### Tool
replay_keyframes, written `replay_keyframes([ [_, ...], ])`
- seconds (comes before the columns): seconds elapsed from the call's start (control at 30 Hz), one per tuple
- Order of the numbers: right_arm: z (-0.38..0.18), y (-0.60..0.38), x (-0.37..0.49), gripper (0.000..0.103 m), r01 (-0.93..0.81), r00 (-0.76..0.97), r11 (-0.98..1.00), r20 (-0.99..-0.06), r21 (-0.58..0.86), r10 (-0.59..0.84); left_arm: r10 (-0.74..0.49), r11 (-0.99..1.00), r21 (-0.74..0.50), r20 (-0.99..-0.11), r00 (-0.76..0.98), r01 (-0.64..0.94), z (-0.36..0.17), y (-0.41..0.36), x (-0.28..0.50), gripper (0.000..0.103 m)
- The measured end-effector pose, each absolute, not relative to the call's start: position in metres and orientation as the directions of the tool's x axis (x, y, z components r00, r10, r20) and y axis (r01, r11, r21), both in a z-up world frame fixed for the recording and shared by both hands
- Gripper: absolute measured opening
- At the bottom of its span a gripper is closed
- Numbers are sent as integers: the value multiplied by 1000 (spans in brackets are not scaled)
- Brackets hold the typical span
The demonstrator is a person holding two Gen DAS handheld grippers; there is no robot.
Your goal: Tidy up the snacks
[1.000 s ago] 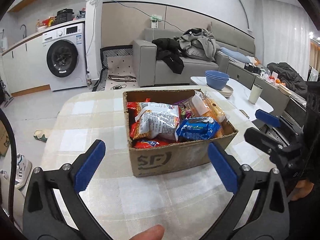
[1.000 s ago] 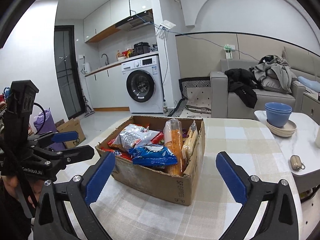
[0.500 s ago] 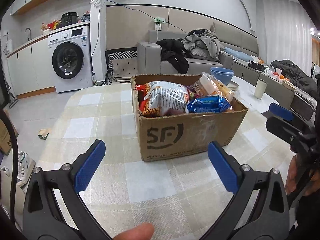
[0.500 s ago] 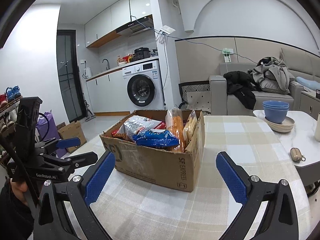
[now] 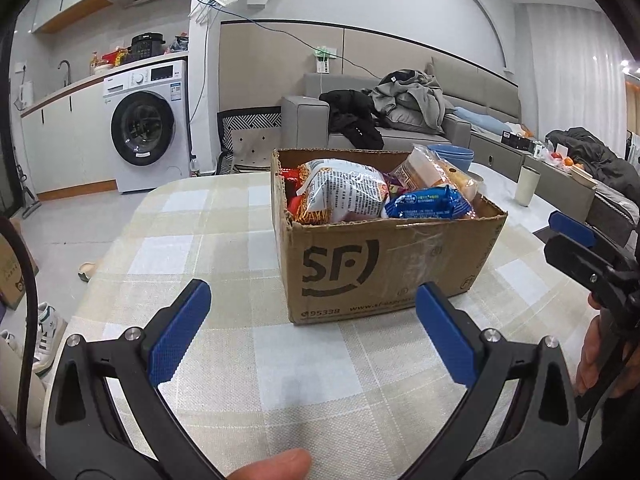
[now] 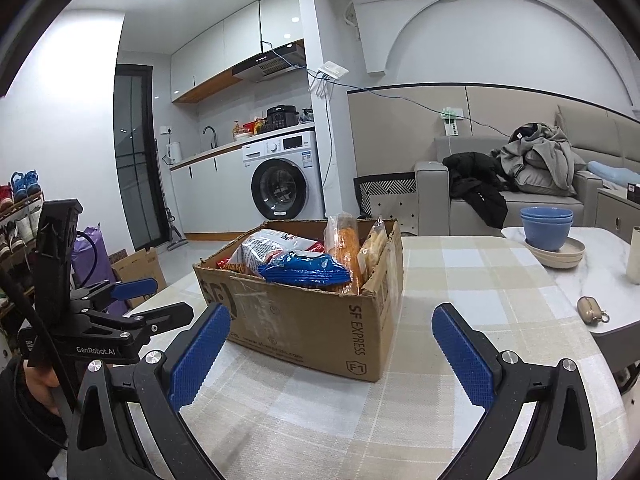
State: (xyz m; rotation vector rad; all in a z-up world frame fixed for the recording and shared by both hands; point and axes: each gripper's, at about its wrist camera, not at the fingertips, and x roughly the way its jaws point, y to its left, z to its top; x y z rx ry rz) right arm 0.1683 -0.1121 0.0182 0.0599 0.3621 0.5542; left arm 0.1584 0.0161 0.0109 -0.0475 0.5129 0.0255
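On the checked worktop (image 5: pixel 224 248) a cardboard box (image 5: pixel 384 268) of snacks sits at twelve o'clock; left hand-held gripper (image 5: pixel 312 336) and right hand-held gripper (image 6: pixel 332 348) gape wide, empty.

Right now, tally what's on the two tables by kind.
Box: 1
Bowls, blue, stacked: cannot tell how many
Plates under them: cannot tell how many
Cup: 1
Pouch: 1
Snack packs in the box: at least 4 visible
Total: at least 9
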Motion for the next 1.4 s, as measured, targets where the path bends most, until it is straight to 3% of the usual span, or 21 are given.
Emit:
replay_keyframes([
  [1.4, 18, -113, 162, 103, -486, 812, 865, -300, 127, 501, 13, 998, -45, -461, 887, -37, 1, 17, 151, 102],
])
